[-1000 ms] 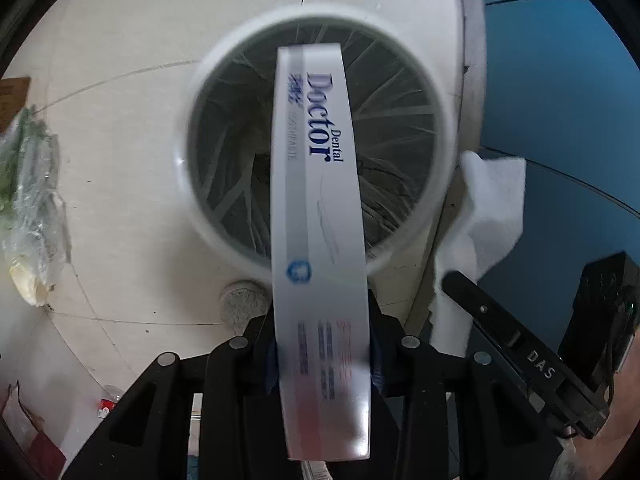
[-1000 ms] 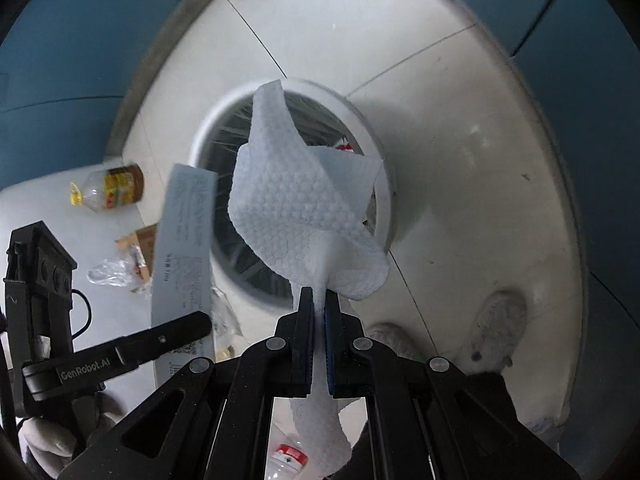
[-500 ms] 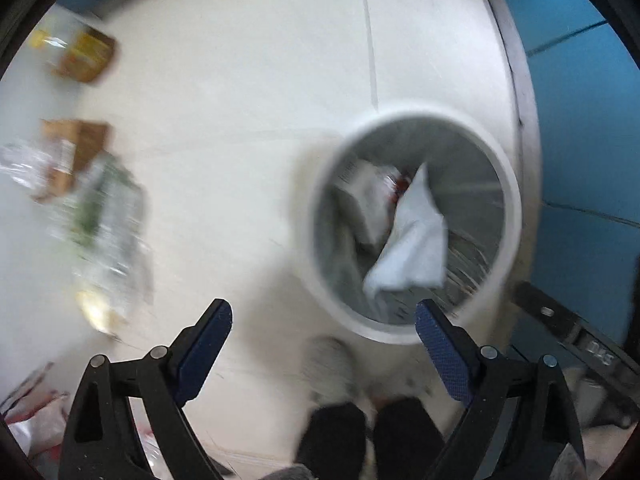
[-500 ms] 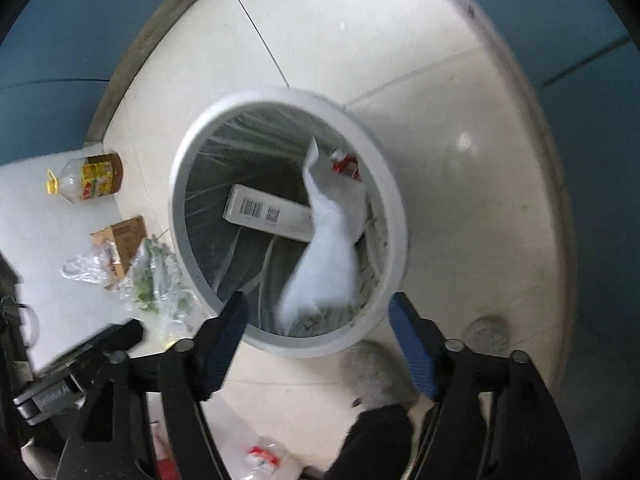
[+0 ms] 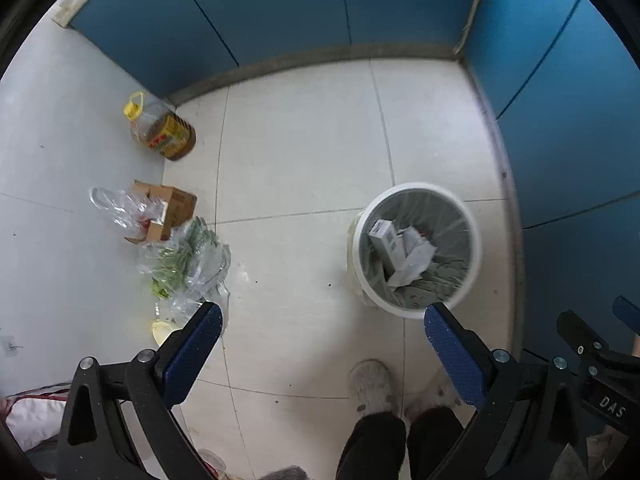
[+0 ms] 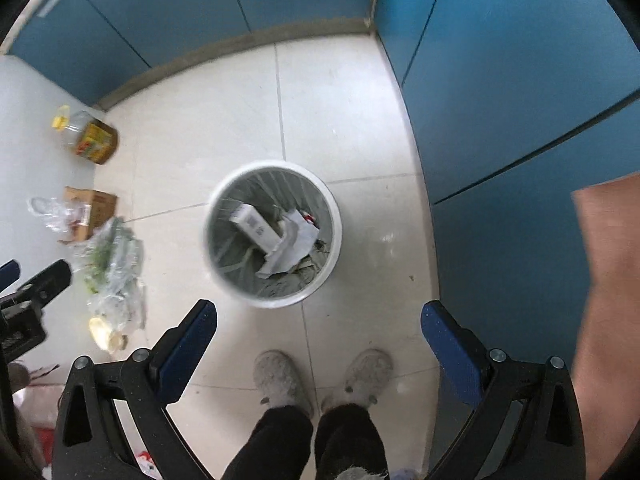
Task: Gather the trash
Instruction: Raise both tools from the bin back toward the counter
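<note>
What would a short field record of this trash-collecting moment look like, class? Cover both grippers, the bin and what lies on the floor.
left gripper: open, empty
right gripper: open, empty
trash bin: white, upright on the tiled floor
in the bin: toothpaste box and white tissue
beside the wall: oil bottle, cardboard box
loose on the floor: clear plastic bags with green scraps

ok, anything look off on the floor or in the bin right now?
Bin stands upright, toothpaste box and tissue inside. The odd part is the left floor: an oil bottle lying on its side, an opened cardboard box, and a clear bag of greens strewn loose, uncollected. Both grippers open, empty.
</note>
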Available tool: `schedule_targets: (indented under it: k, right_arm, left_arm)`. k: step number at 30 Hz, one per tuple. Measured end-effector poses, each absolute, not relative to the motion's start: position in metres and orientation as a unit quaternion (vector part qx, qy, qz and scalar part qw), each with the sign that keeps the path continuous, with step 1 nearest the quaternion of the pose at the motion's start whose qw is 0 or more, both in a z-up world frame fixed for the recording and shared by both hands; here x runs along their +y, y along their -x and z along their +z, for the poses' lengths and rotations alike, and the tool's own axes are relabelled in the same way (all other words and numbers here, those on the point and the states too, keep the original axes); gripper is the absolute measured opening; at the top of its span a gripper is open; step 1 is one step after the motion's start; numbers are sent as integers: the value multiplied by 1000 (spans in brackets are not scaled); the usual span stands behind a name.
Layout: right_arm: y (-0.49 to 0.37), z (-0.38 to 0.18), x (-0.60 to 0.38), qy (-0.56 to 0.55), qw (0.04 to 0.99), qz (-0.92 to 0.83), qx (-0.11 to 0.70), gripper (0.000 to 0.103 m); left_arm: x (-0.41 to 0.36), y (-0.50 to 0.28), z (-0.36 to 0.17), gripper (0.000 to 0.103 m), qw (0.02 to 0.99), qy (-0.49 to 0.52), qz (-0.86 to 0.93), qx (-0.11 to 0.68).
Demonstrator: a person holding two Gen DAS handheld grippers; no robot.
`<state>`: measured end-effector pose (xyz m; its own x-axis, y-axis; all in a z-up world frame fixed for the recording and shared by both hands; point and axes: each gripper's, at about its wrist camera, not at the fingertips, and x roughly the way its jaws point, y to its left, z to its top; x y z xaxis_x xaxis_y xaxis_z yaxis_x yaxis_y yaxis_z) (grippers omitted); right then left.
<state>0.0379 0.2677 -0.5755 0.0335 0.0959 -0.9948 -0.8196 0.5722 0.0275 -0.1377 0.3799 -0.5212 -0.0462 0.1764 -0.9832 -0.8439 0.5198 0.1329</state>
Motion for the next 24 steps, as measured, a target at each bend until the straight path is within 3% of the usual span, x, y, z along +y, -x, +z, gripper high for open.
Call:
schedule_targets:
  k: [11, 24]
  right_arm:
    - [3, -350, 223, 290, 694, 388, 532, 103]
    - [23, -196, 155, 226, 742, 389, 497, 103]
  left_arm:
    - [330, 163, -358, 103, 669, 281, 388, 568]
    - [283, 180, -228, 103, 717, 262, 390, 515]
